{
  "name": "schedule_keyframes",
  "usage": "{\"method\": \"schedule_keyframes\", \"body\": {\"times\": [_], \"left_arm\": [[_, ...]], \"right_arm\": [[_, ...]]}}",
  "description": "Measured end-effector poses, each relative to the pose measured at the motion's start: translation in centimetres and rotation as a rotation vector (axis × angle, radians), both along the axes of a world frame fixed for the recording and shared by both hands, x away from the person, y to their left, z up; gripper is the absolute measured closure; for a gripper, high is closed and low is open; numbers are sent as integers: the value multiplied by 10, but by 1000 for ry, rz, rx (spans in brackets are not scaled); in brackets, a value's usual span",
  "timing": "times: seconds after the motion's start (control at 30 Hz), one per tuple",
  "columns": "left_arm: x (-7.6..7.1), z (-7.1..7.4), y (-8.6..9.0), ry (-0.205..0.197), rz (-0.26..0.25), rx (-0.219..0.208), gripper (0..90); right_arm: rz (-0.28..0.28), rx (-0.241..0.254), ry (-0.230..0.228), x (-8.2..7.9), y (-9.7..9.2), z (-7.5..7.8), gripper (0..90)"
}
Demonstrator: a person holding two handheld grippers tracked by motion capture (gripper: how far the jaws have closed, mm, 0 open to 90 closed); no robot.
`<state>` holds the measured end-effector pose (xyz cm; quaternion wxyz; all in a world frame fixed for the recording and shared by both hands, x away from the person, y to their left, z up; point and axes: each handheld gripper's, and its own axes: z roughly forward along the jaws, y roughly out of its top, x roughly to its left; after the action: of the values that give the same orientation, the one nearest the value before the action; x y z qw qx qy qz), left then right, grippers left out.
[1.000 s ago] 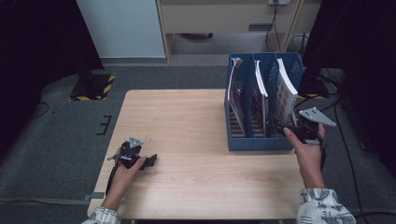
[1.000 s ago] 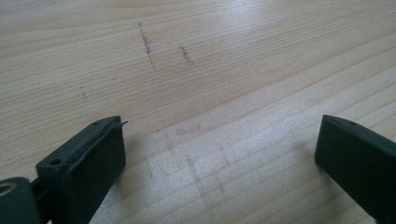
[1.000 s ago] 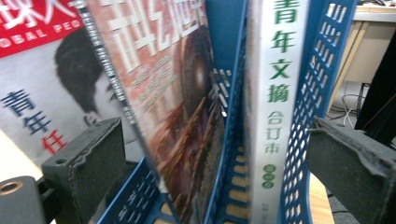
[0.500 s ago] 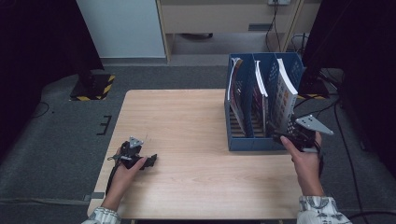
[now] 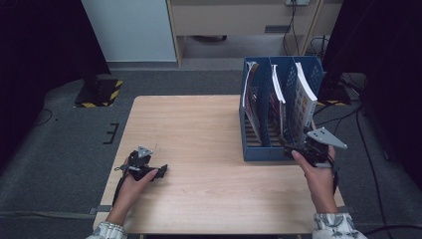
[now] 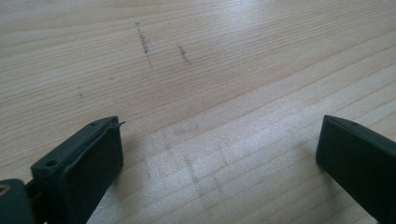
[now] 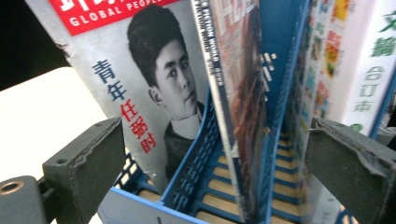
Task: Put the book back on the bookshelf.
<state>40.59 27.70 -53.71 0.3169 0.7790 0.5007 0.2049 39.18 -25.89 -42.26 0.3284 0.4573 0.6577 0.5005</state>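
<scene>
My right gripper (image 5: pixel 297 148) had its jaws spread wide, holding nothing, and they were lined up at the open front of the blue file rack (image 5: pixel 259 152). Between those jaws, in the right gripper view, I saw the middle magazine (image 7: pixel 238 93) standing on edge in its slot, leaning a little, with the grey magazine bearing a portrait (image 7: pixel 140 79) in the slot to one side and a thick white-spined book (image 7: pixel 369 70) on the other. Neither jaw touched any of them that I could make out; they sat just before the rack's front lip (image 7: pixel 140 207).

My left gripper (image 5: pixel 149 172) rested low over the bare wood near the front left part of the table (image 5: pixel 199 134), well apart from the rack. Its jaws were also spread, with nothing but wood grain and a few faint scuff marks (image 6: pixel 144 42) between them.

From above, the rack stood at the table's right side, with all three of its slots filled and the reading matter upright or leaning. I judged the job to be at its very start: the approach was made, but nothing was gripped, and nothing lay out on the table. Closing on a magazine, drawing it clear of its slot and setting it down all remained.
</scene>
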Motion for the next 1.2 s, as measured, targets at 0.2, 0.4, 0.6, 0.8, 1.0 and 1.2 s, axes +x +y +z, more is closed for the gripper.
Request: {"method": "schedule_keyframes", "body": {"times": [0.2, 0.4, 0.6, 0.8, 1.0, 1.2], "left_arm": [[0, 0, 0, 0, 0, 0, 3], [0, 0, 0, 0, 0, 1, 3], [0, 0, 0, 0, 0, 1, 3], [0, 0, 0, 0, 0, 1, 3], [0, 0, 0, 0, 0, 1, 3], [0, 0, 0, 0, 0, 1, 2]], "right_arm": [[28, 3, 4, -2, 10, 0, 58], [60, -6, 10, -4, 22, -1, 57], [88, -28, 12, -4, 35, -3, 56], [118, -43, 19, -5, 47, -5, 55], [141, -54, 32, -5, 58, -9, 55], [162, -61, 40, -4, 67, -12, 55]]}}
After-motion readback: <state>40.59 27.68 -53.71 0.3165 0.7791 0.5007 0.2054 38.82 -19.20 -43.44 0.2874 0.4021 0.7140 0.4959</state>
